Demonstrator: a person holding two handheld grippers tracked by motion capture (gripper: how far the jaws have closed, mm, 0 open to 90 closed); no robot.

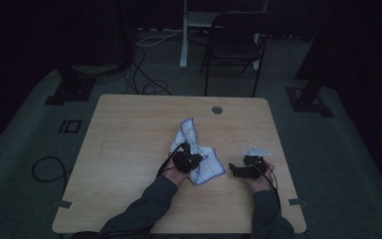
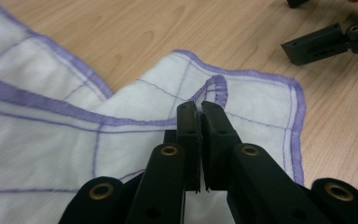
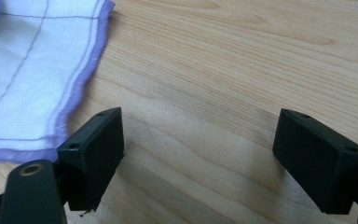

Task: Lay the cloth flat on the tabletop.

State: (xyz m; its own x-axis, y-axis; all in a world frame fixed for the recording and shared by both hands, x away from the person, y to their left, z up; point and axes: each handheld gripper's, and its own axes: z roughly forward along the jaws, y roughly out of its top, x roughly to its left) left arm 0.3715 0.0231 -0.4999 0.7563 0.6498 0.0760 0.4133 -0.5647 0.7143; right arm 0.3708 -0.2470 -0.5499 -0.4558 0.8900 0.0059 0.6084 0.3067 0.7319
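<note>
- High view: the white cloth (image 1: pixel 195 152) with purple edging lies crumpled near the middle of the tabletop (image 1: pixel 129 144). My left claw (image 1: pixel 193 160) sits on its near part, where a loose edge is easiest to catch; my right claw (image 1: pixel 236 168) waits just beside the cloth.
- Left gripper view: my left claw (image 2: pixel 200 109) is pinched tight on a raised fold of the hem, probably to lift that corner.
- Right gripper view: my right claw (image 3: pixel 200 154) is spread wide over bare wood, holding nothing, with the cloth (image 3: pixel 32 70) edge close, likely ready for a second corner.
</note>
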